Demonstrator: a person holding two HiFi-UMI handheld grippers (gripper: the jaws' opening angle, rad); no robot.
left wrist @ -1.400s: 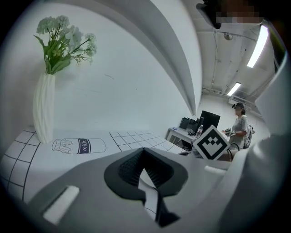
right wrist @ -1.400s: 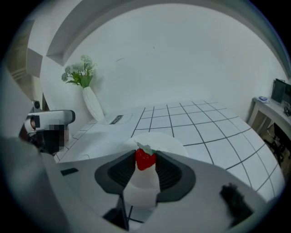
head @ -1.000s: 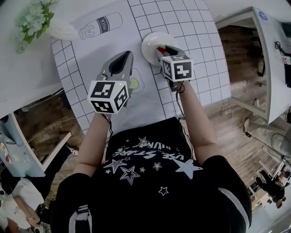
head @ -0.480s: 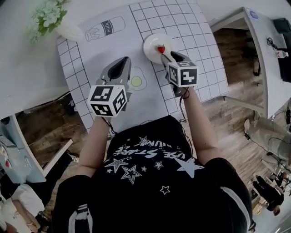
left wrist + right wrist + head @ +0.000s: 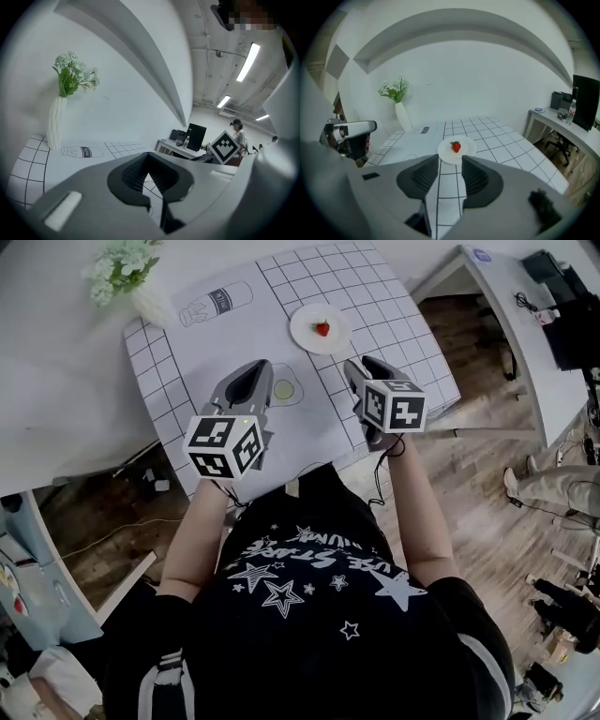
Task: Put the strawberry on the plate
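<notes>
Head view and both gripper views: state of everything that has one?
strawberry: on the plate, not gripped
plate: flat on the grid mat, holding the strawberry
right gripper: open, empty, short of the plate
left gripper: shut, empty
vase: upright, flowers in it

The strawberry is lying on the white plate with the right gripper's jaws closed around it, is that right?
Not quite. The strawberry does lie on the white plate, but the right gripper is not closed around it. Its jaws stand apart with nothing between them, and the gripper is held short of the plate. The right gripper view shows this.
</notes>
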